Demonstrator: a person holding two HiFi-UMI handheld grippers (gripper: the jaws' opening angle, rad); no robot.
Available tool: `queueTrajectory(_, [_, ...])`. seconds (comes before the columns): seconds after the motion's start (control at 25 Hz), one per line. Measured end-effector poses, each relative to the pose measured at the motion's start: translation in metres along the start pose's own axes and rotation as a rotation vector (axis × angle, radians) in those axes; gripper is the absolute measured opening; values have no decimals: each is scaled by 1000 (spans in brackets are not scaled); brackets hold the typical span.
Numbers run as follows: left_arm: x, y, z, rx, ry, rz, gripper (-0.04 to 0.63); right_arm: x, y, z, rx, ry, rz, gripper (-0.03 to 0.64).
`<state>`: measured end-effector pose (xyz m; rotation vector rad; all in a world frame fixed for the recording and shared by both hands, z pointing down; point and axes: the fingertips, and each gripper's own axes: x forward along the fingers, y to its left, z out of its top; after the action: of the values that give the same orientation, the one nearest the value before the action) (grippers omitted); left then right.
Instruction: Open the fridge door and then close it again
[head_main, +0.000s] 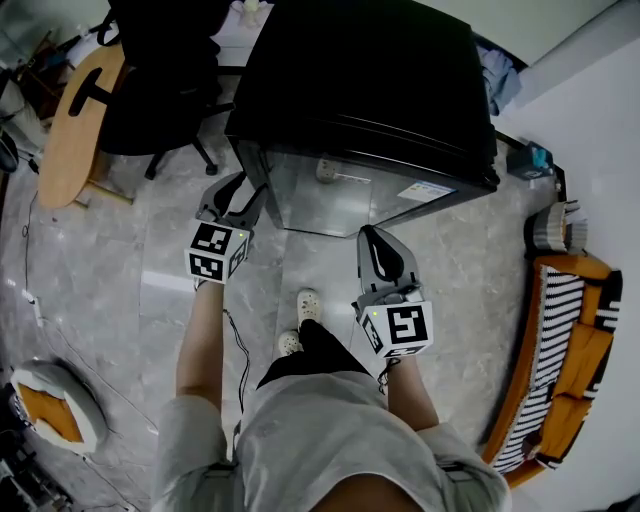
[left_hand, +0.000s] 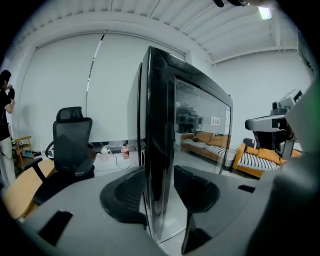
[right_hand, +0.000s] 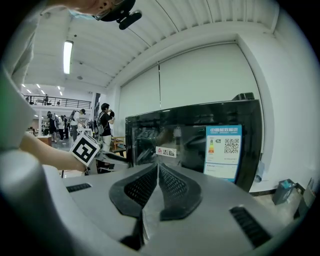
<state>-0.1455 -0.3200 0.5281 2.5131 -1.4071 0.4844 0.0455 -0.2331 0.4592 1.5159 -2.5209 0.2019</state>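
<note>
Our left hand-held gripper (head_main: 250, 187), jaws spread, straddles the upright left edge of the fridge door (head_main: 335, 195), which looks shut. Our right hand-held gripper (head_main: 372, 236), pressed together, hangs before the door's front.

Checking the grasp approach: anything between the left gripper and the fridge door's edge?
Nothing visible. The left gripper is open and the fridge door's edge stands between its jaws; it does not look clamped yet. The right gripper is shut, away from that edge.
</note>
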Motion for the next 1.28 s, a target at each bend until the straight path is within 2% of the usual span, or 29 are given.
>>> queueTrajectory(0.4, [12, 1, 1, 7, -5, -61, 189, 5, -9, -4, 3, 6, 7, 25])
queueTrajectory(0.52, [11, 2, 0, 5, 17, -96, 189, 6, -9, -5, 15, 5, 13, 25])
queueTrajectory(0.6, [12, 3, -1, 30, 29, -111, 187, 8, -7, -5, 14, 8, 21, 25])
queueTrajectory(0.68, [13, 2, -2, 47, 23, -114, 187, 10, -5, -5, 11, 8, 32, 25])
queueTrajectory(0.92, [9, 3, -1, -32, 8, -85, 167, 11, 2, -3, 2, 3, 64, 25])
queueTrajectory(1.28, [6, 2, -1, -35, 35, -67, 160, 5, 4, 1, 2, -2, 64, 25])
